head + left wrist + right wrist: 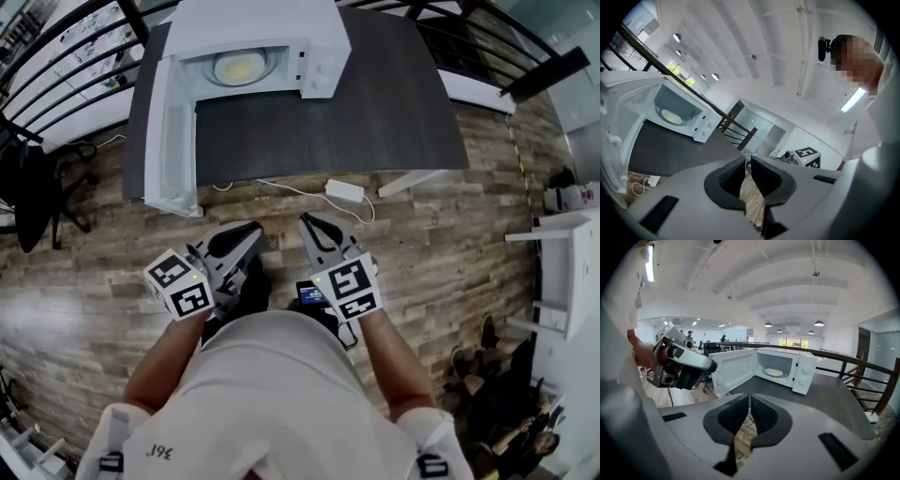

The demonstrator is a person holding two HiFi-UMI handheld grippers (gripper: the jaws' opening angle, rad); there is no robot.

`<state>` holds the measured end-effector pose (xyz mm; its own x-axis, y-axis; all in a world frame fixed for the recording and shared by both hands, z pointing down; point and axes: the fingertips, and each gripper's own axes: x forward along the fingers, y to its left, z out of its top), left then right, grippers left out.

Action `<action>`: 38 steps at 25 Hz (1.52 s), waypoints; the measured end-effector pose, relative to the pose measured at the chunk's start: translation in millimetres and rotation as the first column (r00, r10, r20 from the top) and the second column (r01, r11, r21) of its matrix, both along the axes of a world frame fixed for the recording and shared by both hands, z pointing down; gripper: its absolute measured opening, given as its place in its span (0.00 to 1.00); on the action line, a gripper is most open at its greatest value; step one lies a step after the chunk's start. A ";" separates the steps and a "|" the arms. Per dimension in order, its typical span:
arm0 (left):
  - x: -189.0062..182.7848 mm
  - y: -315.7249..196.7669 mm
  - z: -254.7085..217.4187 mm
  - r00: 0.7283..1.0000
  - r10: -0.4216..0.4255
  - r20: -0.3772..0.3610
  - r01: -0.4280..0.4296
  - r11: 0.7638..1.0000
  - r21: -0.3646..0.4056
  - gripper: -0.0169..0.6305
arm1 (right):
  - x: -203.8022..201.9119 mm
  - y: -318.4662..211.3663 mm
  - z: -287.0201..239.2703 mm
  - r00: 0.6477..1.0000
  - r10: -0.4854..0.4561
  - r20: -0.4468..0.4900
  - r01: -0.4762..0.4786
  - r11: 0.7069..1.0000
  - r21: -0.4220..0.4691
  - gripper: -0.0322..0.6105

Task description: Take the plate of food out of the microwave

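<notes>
While my left gripper [255,227] and right gripper [306,220] hang shut, empty, the plate of food [239,67] lies well ahead, straighter before the left.

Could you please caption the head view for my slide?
Empty left gripper and right gripper face the open microwave holding the plate.

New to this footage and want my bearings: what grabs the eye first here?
A white microwave stands at the far side of the dark table, its door swung wide open, a plate of yellowish food inside. Nearer, over the wood floor, the left gripper and right gripper are side by side, both shut and empty.
</notes>
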<state>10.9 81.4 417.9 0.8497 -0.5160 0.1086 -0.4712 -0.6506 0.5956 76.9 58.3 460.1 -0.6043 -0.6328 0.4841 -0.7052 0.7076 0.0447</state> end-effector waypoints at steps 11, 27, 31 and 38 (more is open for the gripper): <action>-48.2 -69.8 -0.3 1.000 0.007 0.005 -0.007 1.000 0.008 0.06 | -53.9 -73.9 20.2 0.991 -0.002 -0.137 0.003 1.000 0.011 0.05; -50.5 -144.9 5.9 0.984 -0.176 0.007 0.176 0.984 0.001 0.06 | -60.3 -169.6 50.9 0.934 -0.195 -0.299 0.223 0.973 0.060 0.05; -46.0 -173.0 8.9 0.969 -0.247 0.023 0.247 0.969 0.003 0.06 | -60.6 -204.1 53.2 0.913 -0.259 -0.315 0.292 0.954 0.062 0.05; -36.7 -208.1 22.6 0.945 -0.323 0.061 0.324 0.946 -0.008 0.06 | -66.3 -252.0 66.3 0.865 -0.355 -0.355 0.402 0.913 0.066 0.05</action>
<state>-25.8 -126.6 440.5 0.6295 -0.7595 0.1639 -0.6884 -0.4472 0.5711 10.7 -193.6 526.4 -0.6317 -0.4600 0.6240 -0.3115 0.8877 0.3390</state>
